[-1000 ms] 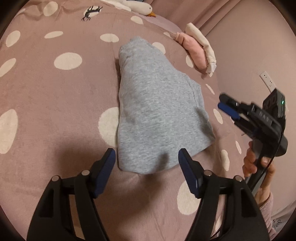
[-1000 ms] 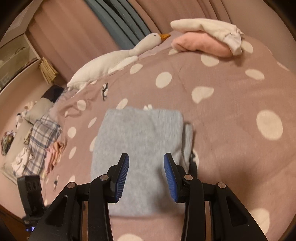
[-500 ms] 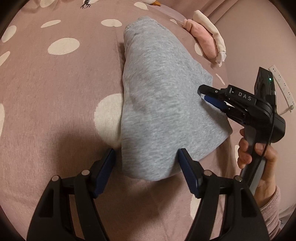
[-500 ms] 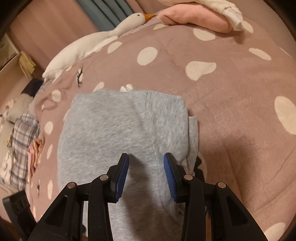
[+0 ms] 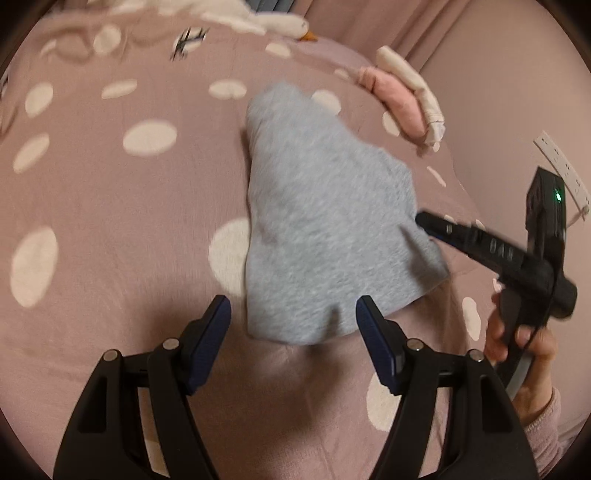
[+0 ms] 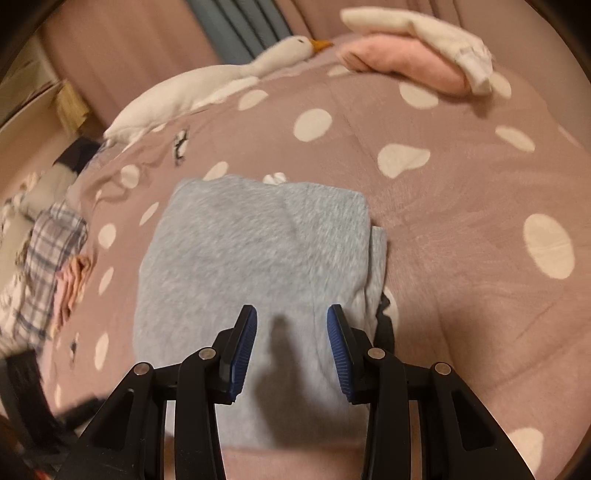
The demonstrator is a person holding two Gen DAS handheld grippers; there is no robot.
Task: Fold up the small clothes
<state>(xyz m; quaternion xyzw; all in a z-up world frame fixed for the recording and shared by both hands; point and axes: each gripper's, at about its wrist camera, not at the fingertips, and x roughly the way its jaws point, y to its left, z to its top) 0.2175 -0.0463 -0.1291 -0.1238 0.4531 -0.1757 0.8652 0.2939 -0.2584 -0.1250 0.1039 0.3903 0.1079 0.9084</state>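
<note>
Bare bedspread at 9 o'clock of grey garment. Right hand-held gripper crowds its 3 o'clock edge; pink-and-cream stack at 1 o'clock.

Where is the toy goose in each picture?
Left wrist view: the toy goose lies at the very top edge, its orange beak pointing right, far beyond the grey folded garment.
Right wrist view: the toy goose stretches across the upper left, its beak pointing right toward the pink folded cloth.
Shared landmark: the pink folded cloth under a cream one.
</note>
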